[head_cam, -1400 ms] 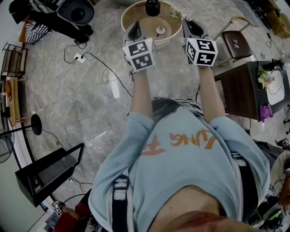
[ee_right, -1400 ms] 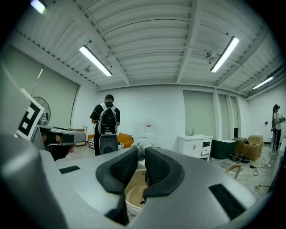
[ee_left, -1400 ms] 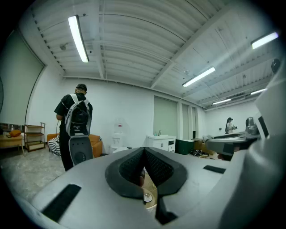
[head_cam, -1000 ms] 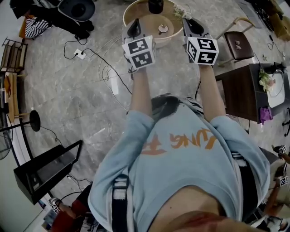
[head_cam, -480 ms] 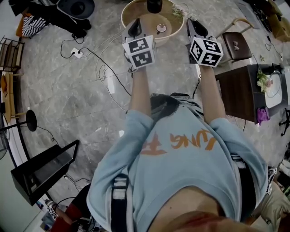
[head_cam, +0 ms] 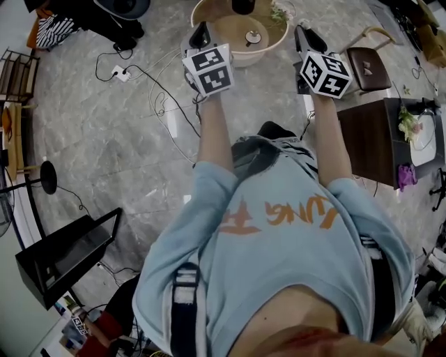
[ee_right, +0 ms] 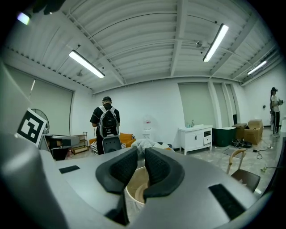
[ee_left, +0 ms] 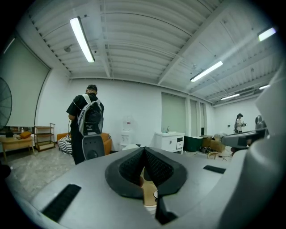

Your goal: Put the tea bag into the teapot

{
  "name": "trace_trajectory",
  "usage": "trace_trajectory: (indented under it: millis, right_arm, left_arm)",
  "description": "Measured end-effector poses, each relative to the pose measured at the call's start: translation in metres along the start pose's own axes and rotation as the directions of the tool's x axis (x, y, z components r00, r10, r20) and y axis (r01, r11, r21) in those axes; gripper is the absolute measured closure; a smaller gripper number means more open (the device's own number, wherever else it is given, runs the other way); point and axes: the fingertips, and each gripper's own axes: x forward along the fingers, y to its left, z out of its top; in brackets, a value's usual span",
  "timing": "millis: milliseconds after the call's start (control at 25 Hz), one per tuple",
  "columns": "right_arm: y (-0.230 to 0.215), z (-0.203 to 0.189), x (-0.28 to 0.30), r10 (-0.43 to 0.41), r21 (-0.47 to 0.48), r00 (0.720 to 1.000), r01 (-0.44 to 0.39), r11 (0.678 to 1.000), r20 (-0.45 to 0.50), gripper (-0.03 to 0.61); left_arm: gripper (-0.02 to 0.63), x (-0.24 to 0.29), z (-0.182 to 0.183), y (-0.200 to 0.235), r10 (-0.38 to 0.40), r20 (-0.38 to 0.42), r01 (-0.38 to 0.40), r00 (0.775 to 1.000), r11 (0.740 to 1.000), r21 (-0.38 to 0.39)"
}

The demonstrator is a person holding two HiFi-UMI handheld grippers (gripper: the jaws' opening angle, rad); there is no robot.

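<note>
A round wooden table (head_cam: 206, 15) stands at the top of the head view. On it are a dark teapot (head_cam: 242, 5), cut off by the frame edge, and a small round dish (head_cam: 251, 36). I see no tea bag in any view. My left gripper (head_cam: 201, 31) reaches over the table's left rim; in the left gripper view its pads (ee_left: 134, 166) meet at the tips, shut. My right gripper (head_cam: 301, 31) hovers beside the table's right rim. A narrow gap shows between its pads (ee_right: 157, 166), with nothing visible in it. The table's rim (ee_right: 134, 190) lies just below them.
A wooden chair (head_cam: 366, 66) and a dark side table (head_cam: 373, 136) with a plate stand to the right. Cables (head_cam: 160, 97) run across the marble floor on the left. A person with a backpack (ee_left: 87, 127) stands beyond, near a white cabinet (ee_right: 196, 136).
Both grippers have moved forward toward the round table, the left one farther. The right gripper's marker cube has rolled a little. The jaws look the same.
</note>
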Motion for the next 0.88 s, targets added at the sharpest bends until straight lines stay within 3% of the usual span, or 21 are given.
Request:
trace_trajectory:
  millis: [120, 240, 440, 560, 720, 880]
  right_arm:
    - [-0.007, 0.006, -0.006, -0.005, -0.022, 1.0, 0.005, 1.0, 0.005, 0.515]
    - [-0.012, 0.013, -0.003, -0.011, -0.017, 1.0, 0.011, 1.0, 0.021, 0.515]
    - [-0.011, 0.02, 0.018, 0.045, 0.001, 0.999, -0.045, 0.999, 0.028, 0.515]
    - [-0.019, 0.033, 0.045, 0.078, 0.032, 0.995, -0.08, 0.996, 0.065, 0.515]
    - [-0.04, 0.055, 0.088, 0.09, 0.164, 0.988, -0.11, 0.98, 0.127, 0.515]
    - [-0.036, 0.071, 0.123, 0.164, 0.133, 0.973, -0.186, 0.973, 0.161, 0.515]
  left_arm:
    - [0.589, 0.003, -0.002, -0.011, -0.012, 0.006, 0.012, 1.0, 1.0, -0.014]
    - [0.589, 0.008, 0.011, -0.013, -0.017, 0.034, 0.016, 0.999, 1.0, 0.019]
    - [0.589, 0.023, 0.021, -0.01, -0.013, 0.054, 0.012, 0.998, 1.0, 0.003]
    - [0.589, 0.036, 0.032, 0.0, 0.016, 0.072, -0.018, 0.997, 1.0, 0.022]
    - [0.591, 0.056, 0.043, 0.02, 0.073, 0.083, -0.076, 0.994, 0.997, 0.024]
    - [0.589, 0.087, 0.045, 0.027, 0.121, 0.076, -0.123, 0.99, 0.992, 0.034]
